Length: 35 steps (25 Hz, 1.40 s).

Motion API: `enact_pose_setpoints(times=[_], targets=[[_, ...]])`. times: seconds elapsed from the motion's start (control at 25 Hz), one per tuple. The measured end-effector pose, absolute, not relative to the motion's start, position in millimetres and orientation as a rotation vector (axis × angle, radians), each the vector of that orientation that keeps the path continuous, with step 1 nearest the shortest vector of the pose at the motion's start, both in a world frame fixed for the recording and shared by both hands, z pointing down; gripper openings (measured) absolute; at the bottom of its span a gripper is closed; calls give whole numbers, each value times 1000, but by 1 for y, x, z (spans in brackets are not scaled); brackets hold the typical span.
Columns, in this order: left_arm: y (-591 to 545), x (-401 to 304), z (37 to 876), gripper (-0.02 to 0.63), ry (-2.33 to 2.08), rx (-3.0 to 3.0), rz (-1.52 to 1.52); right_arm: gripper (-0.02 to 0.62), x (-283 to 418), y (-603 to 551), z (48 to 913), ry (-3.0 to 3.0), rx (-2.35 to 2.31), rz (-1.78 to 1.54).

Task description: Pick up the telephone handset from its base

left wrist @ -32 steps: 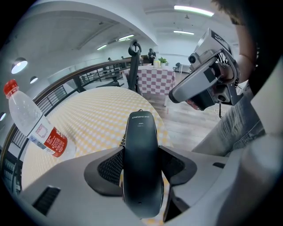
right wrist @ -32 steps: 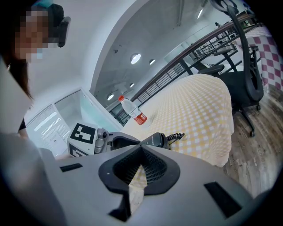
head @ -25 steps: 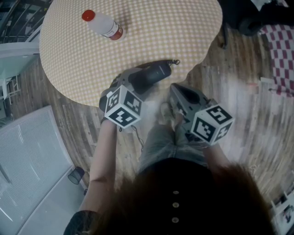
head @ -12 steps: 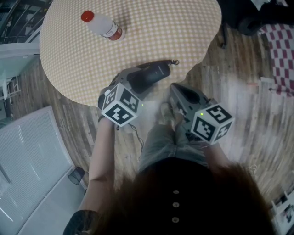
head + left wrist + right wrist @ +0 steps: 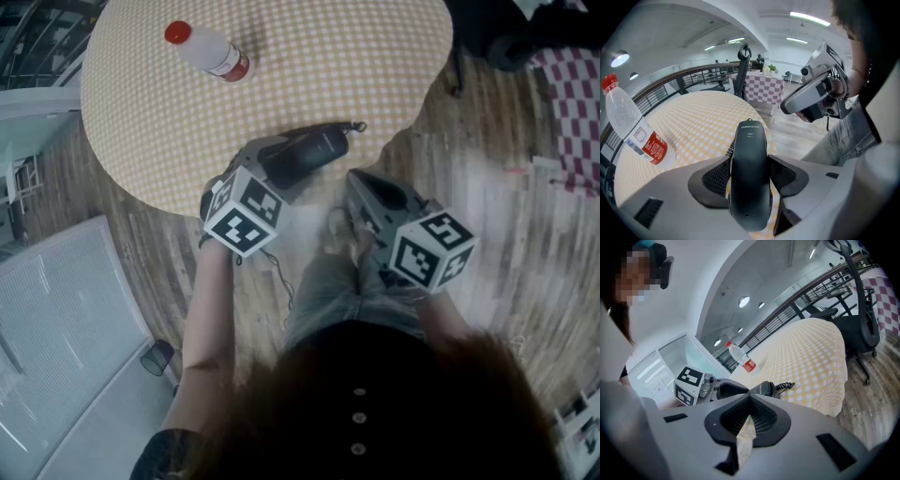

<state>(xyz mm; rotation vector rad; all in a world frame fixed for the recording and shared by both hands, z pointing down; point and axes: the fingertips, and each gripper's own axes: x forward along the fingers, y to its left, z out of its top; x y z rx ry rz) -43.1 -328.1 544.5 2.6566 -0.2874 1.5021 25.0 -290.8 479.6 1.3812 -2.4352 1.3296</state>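
The telephone handset (image 5: 749, 154) is black and sits clamped lengthwise in my left gripper (image 5: 749, 177), with one ribbed pad pressed against each flank. Near its far end I read white print that looks like "CHINO-E". A smaller line sits under it, too fine for me to make out. The handset lies over the near edge of the round table (image 5: 309, 66), whose cloth is checked yellow and white. I cannot tell whether it touches the cloth. A coiled cord (image 5: 355, 127) leaves its far tip. The head view and the right gripper view show this plainly, while the left gripper view shows only a few coils against the handset's left flank.

My right gripper (image 5: 749, 414) has its jaws closed on each other with nothing between them. It hangs off the table edge over the person's trouser leg (image 5: 323, 281), near the left gripper but apart from it.

Well away from the handset, on the far left of the table, stands a clear plastic bottle (image 5: 208, 52). It has a red cap and a red label, and the label's print is too small to read.

Only the left gripper view shows the hand (image 5: 840, 89) wrapped round the right gripper's body. Behind it is another table under a red-and-white checked cloth (image 5: 761, 89). Only the right gripper view shows a black office chair (image 5: 862, 329) just beyond the table and a dark railing (image 5: 797, 310) behind it. The head view adds the wooden floor (image 5: 506, 216).
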Motion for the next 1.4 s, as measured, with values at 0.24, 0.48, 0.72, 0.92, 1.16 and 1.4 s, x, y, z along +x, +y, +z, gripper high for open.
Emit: enact_pose_setpoints(times=[0.24,0.48,0.72,0.92,1.16,1.4], targets=[[-328,-42,544,253,-269,2666,1524,9,26,-290,480,-2431,1383,1334],[-328,-38,537,249,-288,2721,1512,9,28,-291,478,-2433,1394,1331],[-330,-35,525,247,-297,2748,1438,9,28,-291,474,-2443,1398,1320],[-329,-25,508,235,-332,2795,1332,9,30,-292,464,-2461,1413,1297],[-330,-22,488,235,-409,2819,1252,9,33,-295,448,-2493,1429,1249],[-328,-22,468,233,-503,2824,1113,9,35,-299,430,-2533,1439,1194]])
